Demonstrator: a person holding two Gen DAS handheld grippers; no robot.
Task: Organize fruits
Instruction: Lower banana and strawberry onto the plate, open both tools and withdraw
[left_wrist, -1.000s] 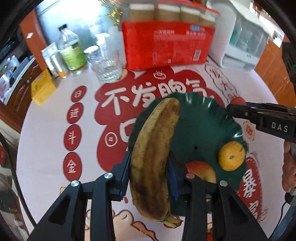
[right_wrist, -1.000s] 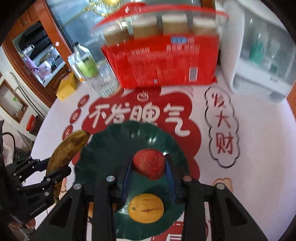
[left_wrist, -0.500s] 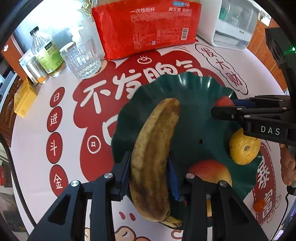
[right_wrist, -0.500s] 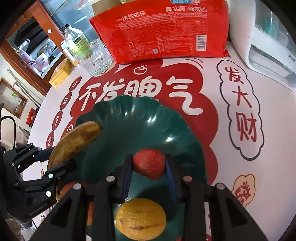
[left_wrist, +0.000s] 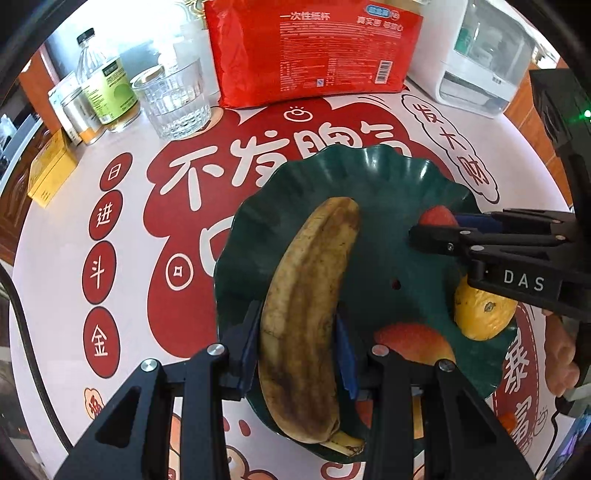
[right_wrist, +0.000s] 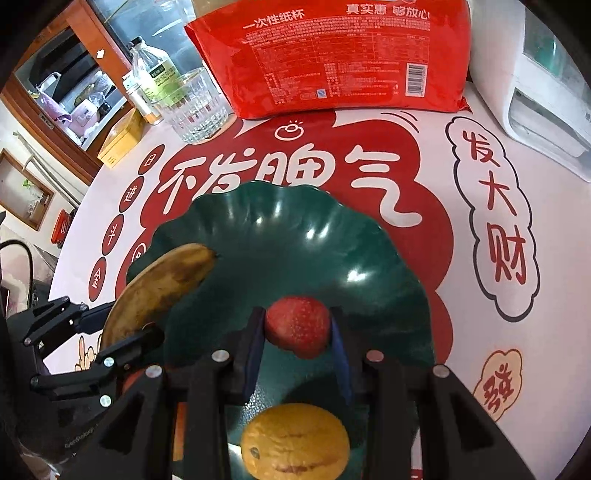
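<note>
My left gripper (left_wrist: 298, 354) is shut on a brown-spotted banana (left_wrist: 310, 317), held low over the left half of a dark green scalloped plate (left_wrist: 384, 184). A red strawberry (right_wrist: 297, 325) sits clamped in my right gripper (right_wrist: 297, 343), low over the plate's (right_wrist: 280, 229) right side. On the plate lie an orange (left_wrist: 480, 314) and a red-yellow peach (left_wrist: 417, 341). In the right wrist view the banana (right_wrist: 162, 280) and left gripper (right_wrist: 122, 328) show at left, the orange (right_wrist: 295, 439) below my fingers. The right gripper (left_wrist: 439, 229) with the strawberry (left_wrist: 437, 217) enters the left wrist view from the right.
At the table's back stand a red bag of paper cups (left_wrist: 314, 48), a glass tumbler (left_wrist: 173, 99), a bottle (left_wrist: 107, 88), a yellow box (left_wrist: 50, 171) and a white appliance (left_wrist: 484, 55). A hand (left_wrist: 561, 354) shows at the right edge. The tablecloth (left_wrist: 110, 240) bears red print.
Both grippers have come down toward the plate with their fruit, so the plate looks larger and closer. The banana and strawberry stay gripped.
</note>
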